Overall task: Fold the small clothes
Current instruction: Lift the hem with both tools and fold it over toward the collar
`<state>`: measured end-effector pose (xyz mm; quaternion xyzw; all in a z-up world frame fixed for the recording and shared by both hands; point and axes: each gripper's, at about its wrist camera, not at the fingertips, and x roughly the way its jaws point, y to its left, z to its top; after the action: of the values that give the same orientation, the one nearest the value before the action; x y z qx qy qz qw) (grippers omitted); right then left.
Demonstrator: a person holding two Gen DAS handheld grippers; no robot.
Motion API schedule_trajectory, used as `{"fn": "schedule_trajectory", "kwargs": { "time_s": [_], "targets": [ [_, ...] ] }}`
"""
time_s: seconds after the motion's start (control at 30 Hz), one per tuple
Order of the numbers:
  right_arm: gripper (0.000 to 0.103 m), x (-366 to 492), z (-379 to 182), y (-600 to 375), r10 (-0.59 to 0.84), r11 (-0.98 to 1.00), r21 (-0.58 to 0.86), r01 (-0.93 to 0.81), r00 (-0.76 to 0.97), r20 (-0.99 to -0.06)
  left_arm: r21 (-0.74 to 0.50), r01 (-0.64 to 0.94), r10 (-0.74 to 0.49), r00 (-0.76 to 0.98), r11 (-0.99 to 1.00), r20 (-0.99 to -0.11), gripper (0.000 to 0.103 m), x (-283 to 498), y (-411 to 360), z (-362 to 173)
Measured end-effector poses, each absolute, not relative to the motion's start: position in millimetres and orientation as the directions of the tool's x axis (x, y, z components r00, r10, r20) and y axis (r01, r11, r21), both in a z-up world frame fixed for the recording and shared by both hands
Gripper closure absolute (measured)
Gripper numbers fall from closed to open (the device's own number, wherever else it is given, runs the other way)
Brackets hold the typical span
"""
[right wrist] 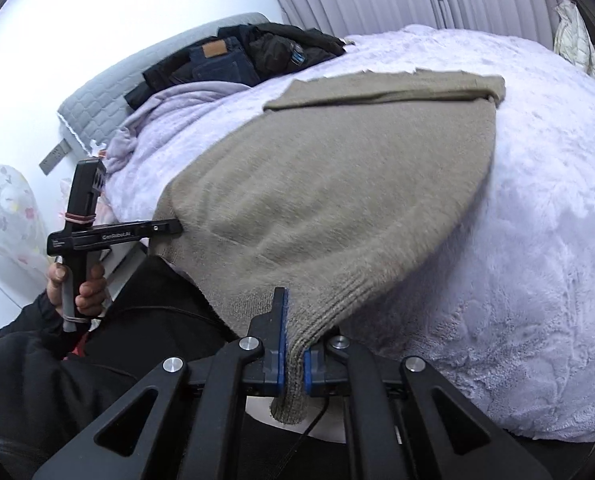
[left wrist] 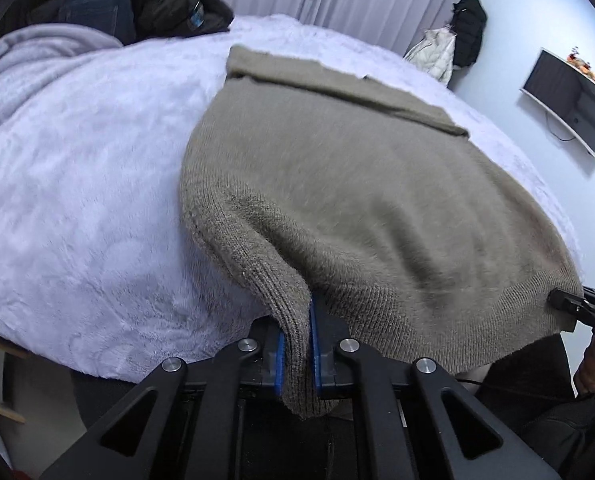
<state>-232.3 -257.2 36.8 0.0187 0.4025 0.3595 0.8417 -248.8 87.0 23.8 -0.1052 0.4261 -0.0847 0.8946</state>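
Item: taupe sweater [left wrist: 337,184] on the white bedspread [left wrist: 77,184], hem corners pinched by my left gripper [left wrist: 297,344] and right gripper [right wrist: 294,344]; I'd lift both evenly, hem taut, folding toward the collar.

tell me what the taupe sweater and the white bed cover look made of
Sweater: a soft knit, probably wool or acrylic; ribbed hem and fuzzy nap show. Bed cover: plush fleece or faux fur, likely synthetic; its long pile lies in swirls with a slight sheen.
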Motion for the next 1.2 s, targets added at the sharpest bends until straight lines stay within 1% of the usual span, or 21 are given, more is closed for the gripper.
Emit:
{"fn": "schedule_trajectory", "kwargs": {
  "time_s": [0.2, 0.37, 0.57, 0.7, 0.93, 1.1, 1.2],
  "targets": [
    [0.097, -229.1, 49.3, -270.4, 0.646, 0.736, 0.356, -0.576, 0.437, -0.627, -0.294, 0.125, -0.299, 0.671, 0.948, -0.679, 0.093, -253.5, 91.4, 44.8],
    [0.097, -223.3, 55.2, -286.0, 0.679, 0.72, 0.413, -0.558, 0.443, -0.585, -0.369, 0.113, -0.348, 0.657, 0.922, -0.668, 0.093, -236.1, 98.7, 47.3],
    [0.097, -212.5, 77.8, -288.9, 0.708, 0.7, 0.431, -0.569, 0.473, -0.525, -0.45, 0.1, -0.38, 0.712, 0.887, -0.591, 0.093, -220.2, 109.9, 72.5],
    [0.097, -194.6, 93.0, -294.2, 0.716, 0.697, 0.45, -0.559, 0.501, -0.486, -0.486, 0.089, -0.39, 0.729, 0.869, -0.563, 0.093, -208.9, 118.5, 83.1],
    [0.097, -157.1, 109.0, -293.5, 0.711, 0.703, 0.48, -0.525, 0.535, -0.456, -0.496, 0.08, -0.388, 0.733, 0.865, -0.559, 0.093, -178.7, 117.9, 93.6],
    [0.097, -131.7, 113.1, -291.3, 0.699, 0.714, 0.491, -0.499, 0.547, -0.46, -0.512, 0.071, -0.399, 0.72, 0.856, -0.568, 0.093, -146.9, 117.3, 96.1],
    [0.097, -115.0, 113.6, -291.6, 0.689, 0.724, 0.491, -0.485, 0.555, -0.466, -0.498, 0.075, -0.396, 0.712, 0.864, -0.58, 0.093, -125.6, 113.3, 100.2]
  ]
}}
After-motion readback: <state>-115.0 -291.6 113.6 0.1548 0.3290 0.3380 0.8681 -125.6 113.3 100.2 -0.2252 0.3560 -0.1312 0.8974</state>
